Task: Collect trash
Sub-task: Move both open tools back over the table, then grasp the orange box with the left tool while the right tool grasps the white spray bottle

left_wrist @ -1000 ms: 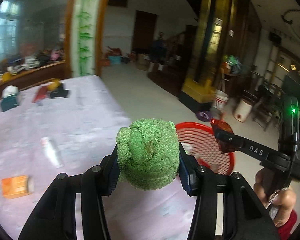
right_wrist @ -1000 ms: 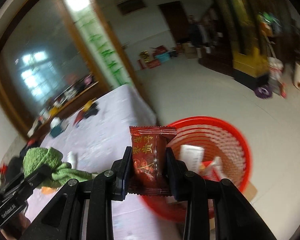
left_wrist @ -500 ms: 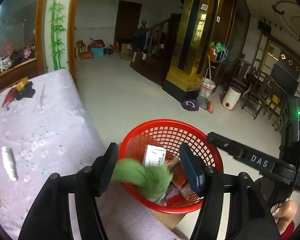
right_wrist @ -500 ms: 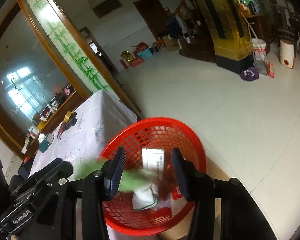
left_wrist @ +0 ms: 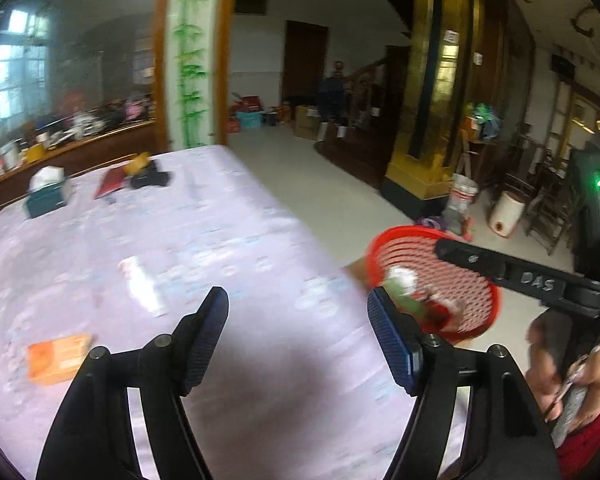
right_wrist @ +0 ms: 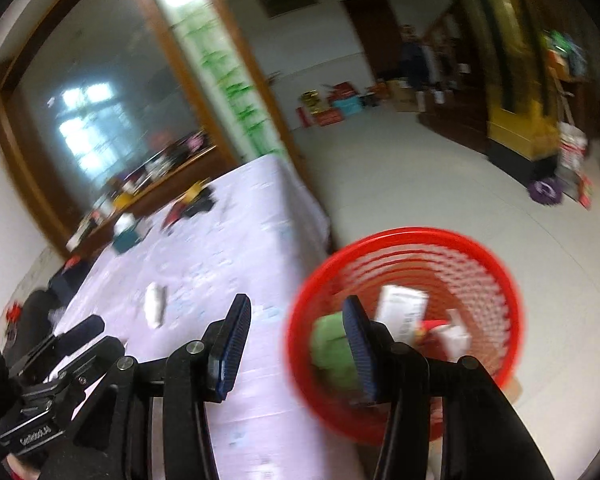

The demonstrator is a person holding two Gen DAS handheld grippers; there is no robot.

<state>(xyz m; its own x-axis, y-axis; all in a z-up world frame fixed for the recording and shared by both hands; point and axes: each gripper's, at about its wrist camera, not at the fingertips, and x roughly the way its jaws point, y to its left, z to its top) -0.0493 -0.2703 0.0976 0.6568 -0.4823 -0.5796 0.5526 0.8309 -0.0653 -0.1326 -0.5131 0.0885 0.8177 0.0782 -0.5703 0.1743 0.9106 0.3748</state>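
Lying on the lilac tablecloth (left_wrist: pixel 260 240) are an orange packet (left_wrist: pixel 56 358) and a white tube (left_wrist: pixel 144 284); the left gripper (left_wrist: pixel 298 338) is gaping empty, having just been widening; the right gripper (right_wrist: pixel 296 340) is standing parted and empty; the green cloth (right_wrist: pixel 334 346) is sitting inside the red basket (right_wrist: pixel 496 276)

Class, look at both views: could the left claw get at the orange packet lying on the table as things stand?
Probably yes. The left claw is open and empty, and the orange packet lies flat on the table with nothing on it or crowding it.

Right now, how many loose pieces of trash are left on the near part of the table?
2: a white tube mid-table and an orange packet near the left edge. More may be hidden behind the left gripper.
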